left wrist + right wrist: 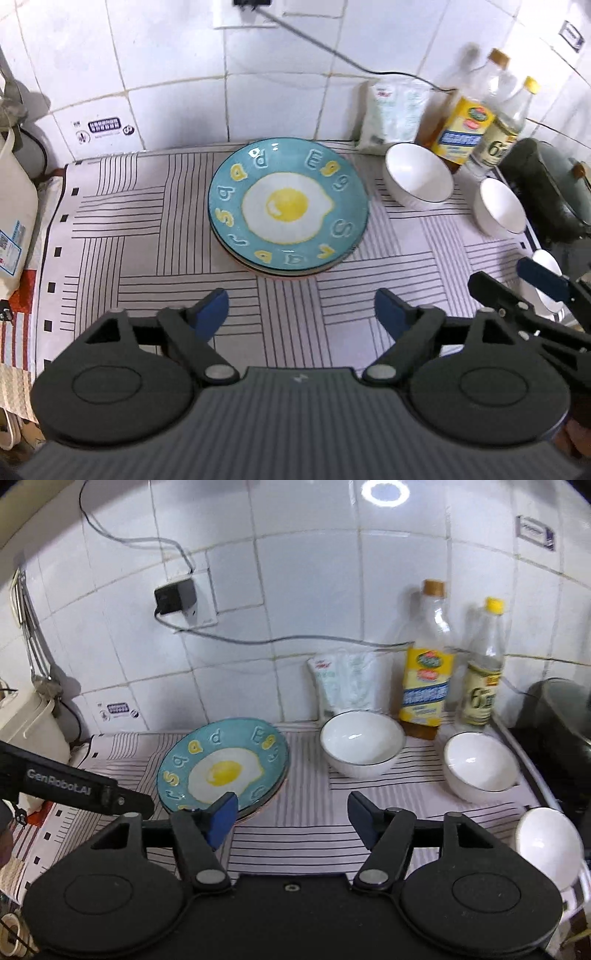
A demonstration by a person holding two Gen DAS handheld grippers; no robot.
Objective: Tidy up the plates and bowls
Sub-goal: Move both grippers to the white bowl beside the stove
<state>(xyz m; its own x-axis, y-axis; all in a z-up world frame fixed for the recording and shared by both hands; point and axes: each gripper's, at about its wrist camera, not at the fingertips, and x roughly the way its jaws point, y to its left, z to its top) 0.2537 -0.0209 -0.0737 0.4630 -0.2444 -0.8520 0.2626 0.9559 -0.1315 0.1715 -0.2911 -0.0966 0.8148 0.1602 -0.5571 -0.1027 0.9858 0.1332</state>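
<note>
Plates sit stacked mid-bench, both tools spread wide and empty. Bowls next I'd guess: pinch one rim, nest gently.

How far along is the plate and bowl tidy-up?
Done: the plates sit stacked, the egg plate on top of the pile on the striped cloth. In hand: nothing; the left tool and right tool are both open and empty. Left: three white bowls are apart, not nested: large bowl, second bowl, third bowl at the cloth's near right edge.
</note>
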